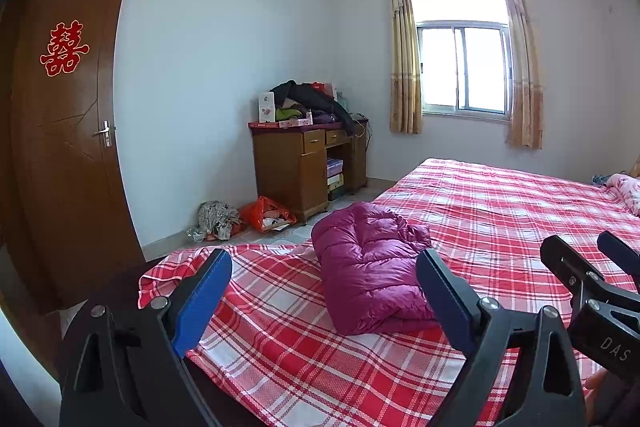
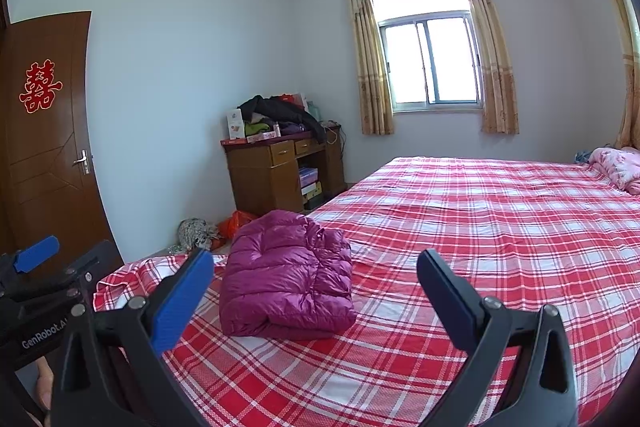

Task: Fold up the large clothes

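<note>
A magenta puffer jacket (image 1: 372, 267) lies folded into a compact bundle on the red plaid bed sheet (image 1: 500, 211), near the bed's foot corner. It also shows in the right wrist view (image 2: 286, 275). My left gripper (image 1: 324, 267) is open and empty, held above the bed short of the jacket. My right gripper (image 2: 316, 267) is open and empty, held back from the jacket at a similar height. The right gripper also shows at the right edge of the left wrist view (image 1: 588, 259). The left gripper shows at the left edge of the right wrist view (image 2: 60, 255).
A wooden desk (image 1: 304, 163) piled with clothes stands against the far wall. Bags and cloth (image 1: 244, 215) lie on the floor beside it. A brown door (image 1: 68, 131) is at left. A pink quilt (image 2: 616, 167) lies at the bed's head. A curtained window (image 1: 464, 67) is behind.
</note>
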